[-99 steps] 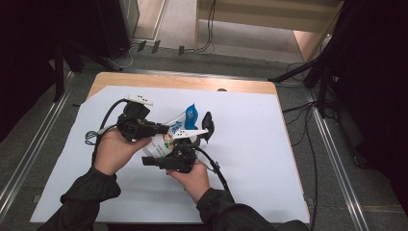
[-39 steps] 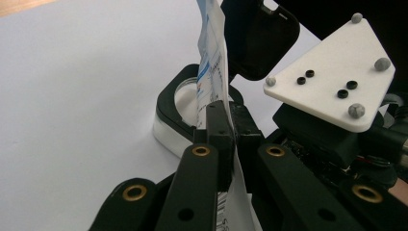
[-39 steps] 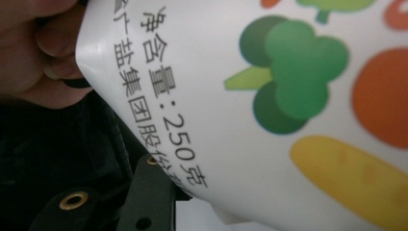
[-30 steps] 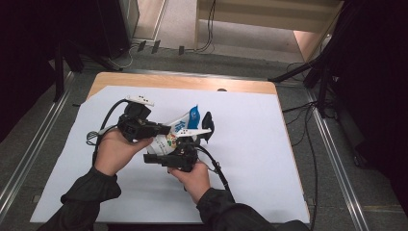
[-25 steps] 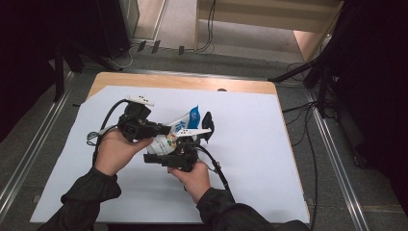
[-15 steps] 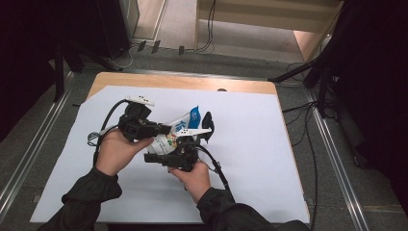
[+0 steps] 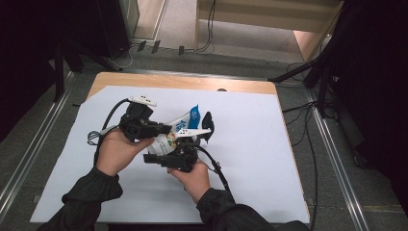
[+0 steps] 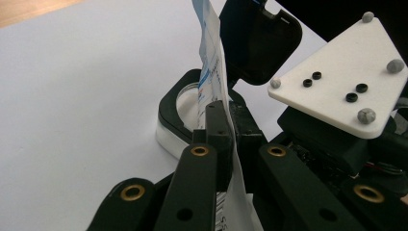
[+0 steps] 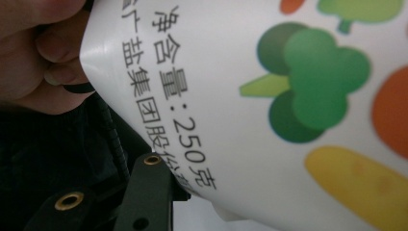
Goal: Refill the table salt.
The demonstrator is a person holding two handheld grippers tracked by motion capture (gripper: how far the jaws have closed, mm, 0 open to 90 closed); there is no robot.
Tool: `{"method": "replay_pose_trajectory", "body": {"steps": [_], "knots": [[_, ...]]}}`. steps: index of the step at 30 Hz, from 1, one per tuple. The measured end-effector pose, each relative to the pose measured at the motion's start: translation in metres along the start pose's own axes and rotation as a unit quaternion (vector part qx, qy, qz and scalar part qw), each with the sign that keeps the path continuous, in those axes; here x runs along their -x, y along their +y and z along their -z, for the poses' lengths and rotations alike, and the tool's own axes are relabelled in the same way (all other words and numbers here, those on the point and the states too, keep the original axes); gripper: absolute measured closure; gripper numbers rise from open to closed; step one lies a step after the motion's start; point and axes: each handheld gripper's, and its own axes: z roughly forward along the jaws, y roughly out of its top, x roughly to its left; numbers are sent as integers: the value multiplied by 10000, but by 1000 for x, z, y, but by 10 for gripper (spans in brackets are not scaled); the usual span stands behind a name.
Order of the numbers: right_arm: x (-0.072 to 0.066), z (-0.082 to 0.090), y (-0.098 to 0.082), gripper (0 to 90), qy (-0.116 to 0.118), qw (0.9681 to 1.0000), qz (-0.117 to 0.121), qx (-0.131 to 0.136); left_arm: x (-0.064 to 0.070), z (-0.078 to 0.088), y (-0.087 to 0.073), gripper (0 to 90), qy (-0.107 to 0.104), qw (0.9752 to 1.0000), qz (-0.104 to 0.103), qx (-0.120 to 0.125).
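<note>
A white packet (image 7: 179, 129) with a blue top, printed vegetables and black text is held upright above the table between both hands. My left gripper (image 7: 166, 129) is shut on the packet's thin edge (image 8: 219, 96), with both jaws pinching the film. My right gripper (image 7: 188, 144) reaches around the packet's lower body (image 9: 269, 96). One of its fingers (image 9: 149, 192) rests against the packet's underside and the other is hidden behind it. Its jaws have just been opening a little, with the packet still between them.
A small black-rimmed container (image 8: 180, 113) with its black flip lid (image 8: 260, 38) raised stands on the white sheet (image 7: 250, 144) just beyond the packet. The wooden table edge (image 7: 192, 83) runs along the far side. Cables trail from both grippers.
</note>
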Motion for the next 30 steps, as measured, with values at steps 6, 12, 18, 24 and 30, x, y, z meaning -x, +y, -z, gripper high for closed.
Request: {"method": "replay_pose_trajectory", "body": {"steps": [6,12,18,24,30], "knots": [[0,0,1,656,-12,10000,-4,-12,-3,0,1,896,-70,9999,76,-16],[-1,0,3,669,10,10000,-72,-23,-5,1,1,896,-77,9999,124,-12],[-4,0,6,658,-39,10000,-28,-30,-7,2,2,895,-137,9998,161,48],[-3,-2,6,643,-50,10000,-37,-70,-7,1,2,894,-146,9997,184,44],[-3,-3,8,623,-44,9999,-55,-100,-8,1,3,893,-150,9997,211,52]]}}
